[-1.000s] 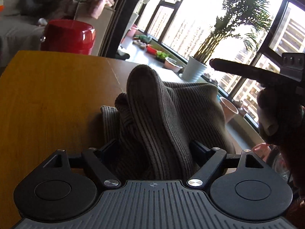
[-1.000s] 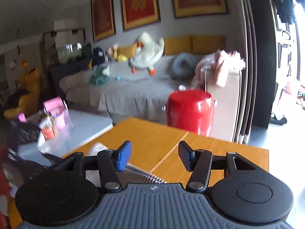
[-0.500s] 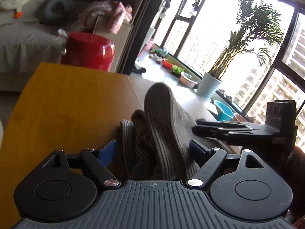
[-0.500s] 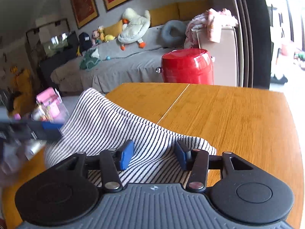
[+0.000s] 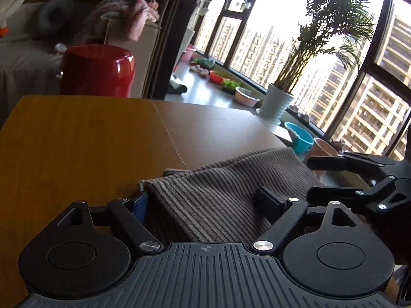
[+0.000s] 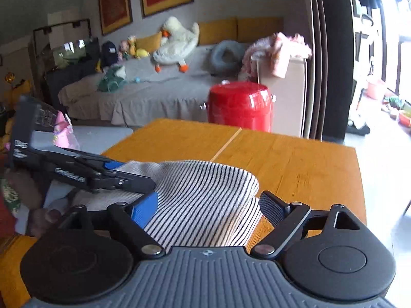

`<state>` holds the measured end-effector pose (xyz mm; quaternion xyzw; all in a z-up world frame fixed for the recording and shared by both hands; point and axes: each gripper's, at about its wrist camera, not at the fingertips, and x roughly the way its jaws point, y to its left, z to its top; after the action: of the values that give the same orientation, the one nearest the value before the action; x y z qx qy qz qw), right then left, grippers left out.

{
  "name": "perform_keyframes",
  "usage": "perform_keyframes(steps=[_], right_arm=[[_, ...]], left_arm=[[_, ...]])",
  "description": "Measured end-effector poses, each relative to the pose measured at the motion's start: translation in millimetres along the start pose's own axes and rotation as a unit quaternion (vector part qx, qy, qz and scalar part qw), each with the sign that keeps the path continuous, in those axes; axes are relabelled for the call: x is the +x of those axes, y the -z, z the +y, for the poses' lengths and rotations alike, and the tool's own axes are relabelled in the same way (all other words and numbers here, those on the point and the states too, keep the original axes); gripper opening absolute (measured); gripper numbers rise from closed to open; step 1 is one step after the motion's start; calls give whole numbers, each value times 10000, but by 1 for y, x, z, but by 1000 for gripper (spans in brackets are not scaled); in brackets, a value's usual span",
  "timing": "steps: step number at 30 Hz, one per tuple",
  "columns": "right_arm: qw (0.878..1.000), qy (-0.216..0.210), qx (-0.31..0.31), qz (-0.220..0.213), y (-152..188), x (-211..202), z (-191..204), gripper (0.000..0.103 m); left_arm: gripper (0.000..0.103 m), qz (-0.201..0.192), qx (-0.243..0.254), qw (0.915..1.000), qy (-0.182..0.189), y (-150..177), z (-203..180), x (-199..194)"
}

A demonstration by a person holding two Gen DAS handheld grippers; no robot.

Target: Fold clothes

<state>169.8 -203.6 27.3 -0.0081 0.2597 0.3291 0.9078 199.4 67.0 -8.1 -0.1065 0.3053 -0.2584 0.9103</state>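
The striped knit garment, white with thin dark stripes, lies bunched on the orange wooden table, humped up between the two tools. In the left wrist view it looks brown-grey in the backlight.

The left hand-held gripper stands wide open, its fingers spread either side of a ridge of the cloth; the blue pad sits just beside the fabric's left edge, and the cloth runs on under the black right finger. Whether the pads press the cloth cannot be told.

The right hand-held gripper is likewise spread wide, with the garment's rounded fold lying between its fingers, touching the blue left pad and apart from the black right one. Each tool appears side-on in the other's view, low over the cloth's edge.

Beyond the table's far edge stands a glossy red round stool, with a grey-covered sofa behind it carrying a white plush duck. At the window a potted palm in a white pot stands on the sill.
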Motion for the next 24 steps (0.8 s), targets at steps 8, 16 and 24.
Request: perform_keyframes(steps=[8, 16, 24], right_arm=[[9980, -259, -301, 499, 22, 23, 24, 79], [9983, -324, -30, 479, 31, 26, 17, 85], [9989, -255, -20, 400, 34, 23, 21, 88]], left_arm=[[96, 350, -511, 9981, 32, 8, 22, 18], [92, -140, -124, 9995, -265, 4, 14, -23], [85, -730, 726, 9928, 613, -12, -38, -73]])
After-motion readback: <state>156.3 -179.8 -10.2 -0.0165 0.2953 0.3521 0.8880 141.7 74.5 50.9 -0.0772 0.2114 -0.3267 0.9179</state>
